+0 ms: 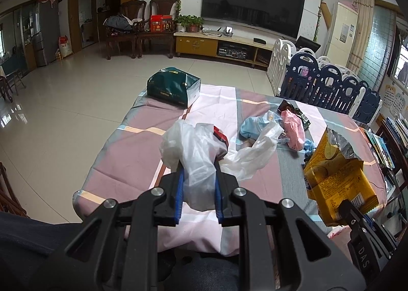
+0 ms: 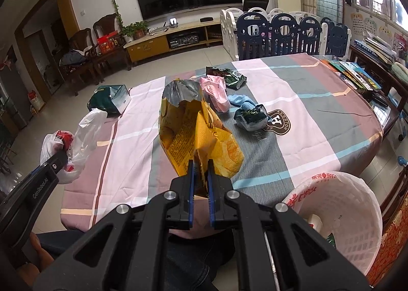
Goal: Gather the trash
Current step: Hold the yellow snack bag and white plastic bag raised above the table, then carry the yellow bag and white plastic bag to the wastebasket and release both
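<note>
My left gripper (image 1: 197,163) is shut on a white plastic bag (image 1: 193,148) with a red wrapper (image 1: 220,135) inside, held above the striped tablecloth (image 1: 122,153). It also shows in the right wrist view (image 2: 76,137). My right gripper (image 2: 201,163) is shut on the bottom edge of a yellow chip bag (image 2: 201,132), torn open at the top, also seen in the left wrist view (image 1: 331,171). A white laundry-style basket lined with a bag (image 2: 339,209) stands at the right by the table edge.
On the table lie a pink wrapper (image 2: 216,92), a blue crumpled cloth (image 2: 242,102), dark green snack wrappers (image 2: 229,76), a crumpled dark packet (image 2: 252,117) and a dark green box (image 2: 109,99). Books (image 2: 354,74) lie at the far right. A playpen fence (image 2: 280,33) stands behind.
</note>
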`<state>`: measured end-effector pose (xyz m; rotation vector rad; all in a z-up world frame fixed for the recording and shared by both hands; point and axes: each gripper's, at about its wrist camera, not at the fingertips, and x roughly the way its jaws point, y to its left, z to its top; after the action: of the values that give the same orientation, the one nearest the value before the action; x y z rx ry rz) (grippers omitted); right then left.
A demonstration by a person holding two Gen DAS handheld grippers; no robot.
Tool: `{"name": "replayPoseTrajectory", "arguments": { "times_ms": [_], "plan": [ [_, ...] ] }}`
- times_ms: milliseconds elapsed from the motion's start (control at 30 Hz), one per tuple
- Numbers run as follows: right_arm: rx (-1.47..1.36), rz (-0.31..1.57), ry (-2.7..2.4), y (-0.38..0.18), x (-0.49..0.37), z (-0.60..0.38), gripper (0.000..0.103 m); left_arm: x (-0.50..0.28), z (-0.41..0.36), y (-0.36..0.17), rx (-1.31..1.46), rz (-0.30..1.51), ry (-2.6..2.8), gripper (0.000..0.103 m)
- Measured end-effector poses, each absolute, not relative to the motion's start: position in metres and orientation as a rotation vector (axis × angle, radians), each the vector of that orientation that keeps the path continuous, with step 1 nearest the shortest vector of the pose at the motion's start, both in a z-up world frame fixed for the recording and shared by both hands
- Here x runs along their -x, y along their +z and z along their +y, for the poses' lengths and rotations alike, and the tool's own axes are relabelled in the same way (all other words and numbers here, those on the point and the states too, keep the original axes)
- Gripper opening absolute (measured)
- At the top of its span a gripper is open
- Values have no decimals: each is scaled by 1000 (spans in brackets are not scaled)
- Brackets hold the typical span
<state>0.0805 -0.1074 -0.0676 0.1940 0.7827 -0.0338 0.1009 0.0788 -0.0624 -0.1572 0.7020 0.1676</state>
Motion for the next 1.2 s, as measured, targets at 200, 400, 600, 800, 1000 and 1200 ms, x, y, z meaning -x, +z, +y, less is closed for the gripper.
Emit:
{"name": "replayPoseTrajectory", "arguments": {
  "times_ms": [200,400,600,800,1000,1200],
  "plan": [
    [-199,788,-35,-68,-81,-108,9,-101,79,-63,158,703,168,21],
    [-197,796,-30,-70,-82,-107,9,-101,79,-62,160,704,169,21],
    [-198,798,-32,-72,-83,-108,9,-101,79,-62,160,704,170,20],
    [-199,797,-33,-72,-82,-108,9,-102,80,-62,161,704,170,20],
    [-256,740,-111,-59,-67,-148,9,-102,80,-62,164,707,166,20],
    [-231,802,-267,-77,-23,-222,10,-102,73,-71,205,712,83,20]
  ]
}}
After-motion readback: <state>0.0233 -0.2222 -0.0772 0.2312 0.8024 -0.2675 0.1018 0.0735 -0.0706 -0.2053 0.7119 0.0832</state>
